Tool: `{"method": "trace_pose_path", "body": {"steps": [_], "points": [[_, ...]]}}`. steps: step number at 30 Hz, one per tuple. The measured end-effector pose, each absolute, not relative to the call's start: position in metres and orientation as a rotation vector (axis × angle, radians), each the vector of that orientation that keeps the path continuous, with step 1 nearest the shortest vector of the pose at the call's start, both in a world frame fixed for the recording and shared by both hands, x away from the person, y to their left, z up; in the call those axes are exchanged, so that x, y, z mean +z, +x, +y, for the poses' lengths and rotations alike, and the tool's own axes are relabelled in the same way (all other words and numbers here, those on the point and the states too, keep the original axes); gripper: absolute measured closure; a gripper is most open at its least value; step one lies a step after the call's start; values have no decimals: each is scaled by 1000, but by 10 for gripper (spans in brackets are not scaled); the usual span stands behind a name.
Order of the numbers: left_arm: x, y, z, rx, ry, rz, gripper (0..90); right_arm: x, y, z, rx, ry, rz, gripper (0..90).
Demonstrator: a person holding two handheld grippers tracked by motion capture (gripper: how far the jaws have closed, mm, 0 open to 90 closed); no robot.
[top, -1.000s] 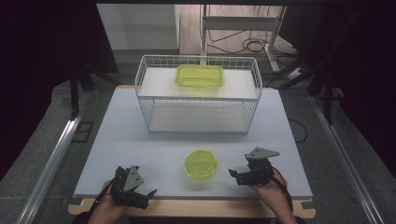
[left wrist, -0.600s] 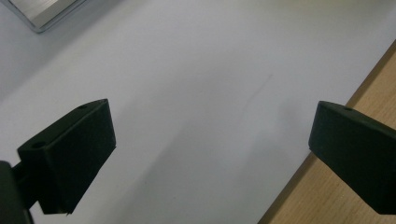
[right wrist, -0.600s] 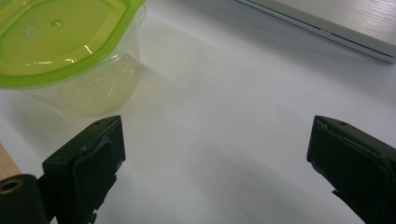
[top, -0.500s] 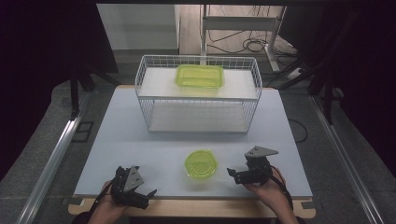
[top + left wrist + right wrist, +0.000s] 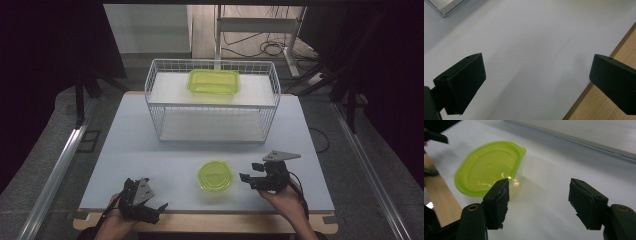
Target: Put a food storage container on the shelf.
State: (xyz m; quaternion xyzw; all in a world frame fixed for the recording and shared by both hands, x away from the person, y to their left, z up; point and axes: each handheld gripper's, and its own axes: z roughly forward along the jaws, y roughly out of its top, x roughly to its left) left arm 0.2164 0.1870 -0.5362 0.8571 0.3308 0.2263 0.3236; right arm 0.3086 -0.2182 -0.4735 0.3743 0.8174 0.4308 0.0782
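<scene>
I brought my right gripper (image 5: 246, 178) a little closer to the round green container (image 5: 216, 175), until its tips sat just beside the container's right edge. Its jaws have just been closing from their wide spread to a narrower gap, and nothing came between them: in the right gripper view one fingertip (image 5: 498, 195) ended up just in front of the container's (image 5: 489, 167) near rim, apart from it.

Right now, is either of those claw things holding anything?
No. The right gripper has just been closing, nothing between its jaws, beside the green container; the left gripper is open over bare table.
</scene>
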Motion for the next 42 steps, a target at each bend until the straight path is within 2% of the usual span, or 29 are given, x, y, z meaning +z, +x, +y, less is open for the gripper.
{"method": "trace_pose_path", "body": {"steps": [7, 12, 21, 29, 42], "points": [[-537, 217, 186, 594, 2255, 865, 6, -470, 315, -206, 1293, 1066, 2494, 395], [-537, 217, 186, 594, 2265, 860, 6, -471, 323, -198, 1314, 1077, 2565, 401], [-537, 216, 186, 593, 2262, 863, 6, -476, 344, -184, 1343, 1131, 2663, 528], [-537, 217, 186, 592, 2269, 858, 6, -485, 357, -176, 1299, 1177, 2730, 584], [-538, 216, 184, 597, 2279, 852, 6, -490, 369, -179, 1362, 1321, 2811, 753]]}}
